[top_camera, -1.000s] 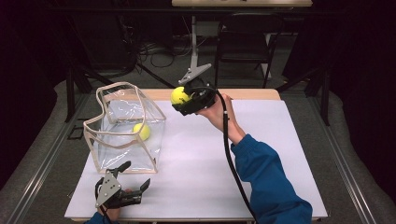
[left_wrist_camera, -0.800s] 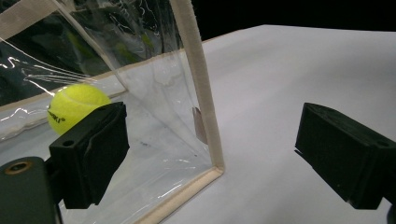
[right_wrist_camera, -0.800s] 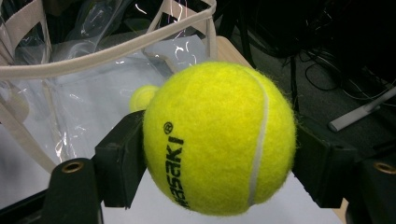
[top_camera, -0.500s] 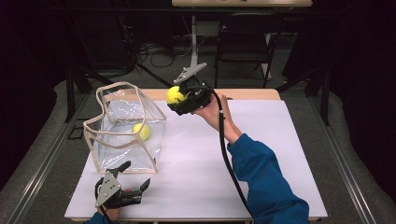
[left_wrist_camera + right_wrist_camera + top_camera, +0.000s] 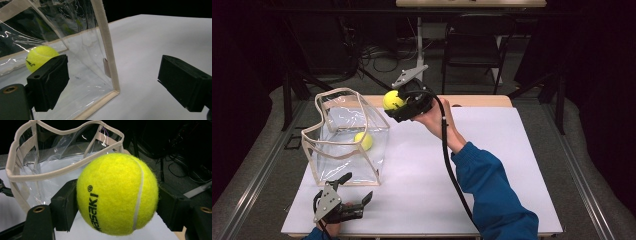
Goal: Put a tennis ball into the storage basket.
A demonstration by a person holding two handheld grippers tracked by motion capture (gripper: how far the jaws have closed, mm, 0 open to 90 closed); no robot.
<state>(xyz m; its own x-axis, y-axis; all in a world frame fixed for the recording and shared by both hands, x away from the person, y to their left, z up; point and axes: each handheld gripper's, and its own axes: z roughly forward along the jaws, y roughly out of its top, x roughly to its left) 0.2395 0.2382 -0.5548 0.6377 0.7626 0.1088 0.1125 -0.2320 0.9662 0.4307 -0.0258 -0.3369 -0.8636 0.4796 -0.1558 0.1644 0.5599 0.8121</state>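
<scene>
Tennis balls: two, both yellow.
Held ball (image 5: 392, 99): clenched between the jaws of the right claw (image 5: 398, 106), raised above the counter (image 5: 512, 165).
Second ball (image 5: 363, 140): inside the bag, just beyond the left claw's left jaw in the left gripper view.
Clear bags: one, the clear bag (image 5: 346, 135), standing open-topped, just ahead of the left claw (image 5: 357, 192) and below and to the left of the right claw.
Left claw: jaws released, spread wide, nothing between them, low on the counter.
Since earlier: the right claw and its ball have shifted left toward the bag's rim; the left claw, bag and second ball lie unchanged.
</scene>
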